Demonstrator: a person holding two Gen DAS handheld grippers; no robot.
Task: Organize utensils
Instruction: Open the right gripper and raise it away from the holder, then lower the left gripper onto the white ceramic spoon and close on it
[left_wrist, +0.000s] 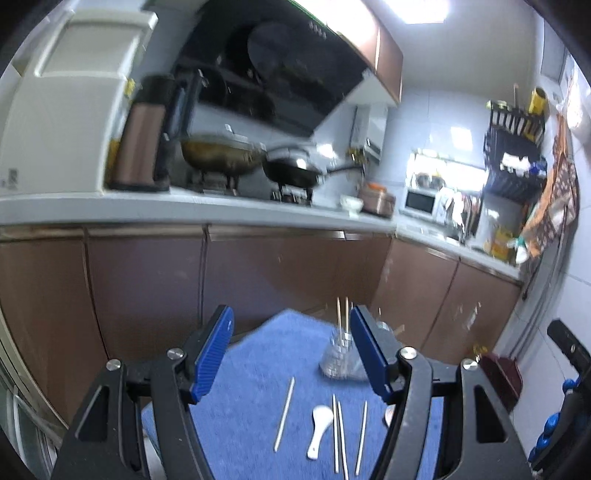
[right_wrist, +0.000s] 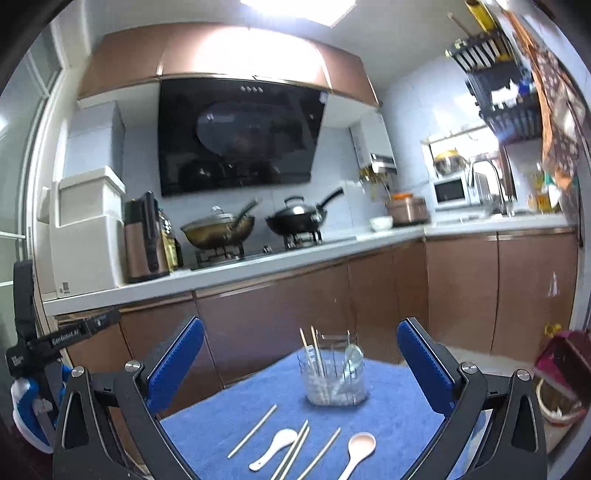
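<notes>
The left gripper (left_wrist: 291, 354) hangs above the blue cloth (right_wrist: 391, 417) on the tabletop, its fingers (left_wrist: 214, 354) spread wide and holding nothing; the right gripper (right_wrist: 301, 365) does the same, fingers (right_wrist: 424, 369) wide apart and empty. A clear glass holder (right_wrist: 336, 380) stands on the cloth toward the far edge, with two chopsticks (right_wrist: 312, 350) and a metal spoon (right_wrist: 352, 360) upright inside it. Nearer than the holder lie loose chopsticks (right_wrist: 253, 430), a white spoon (right_wrist: 273, 448) and, to its right, a second spoon (right_wrist: 360, 448), all flat on the cloth and apart from the holder.
</notes>
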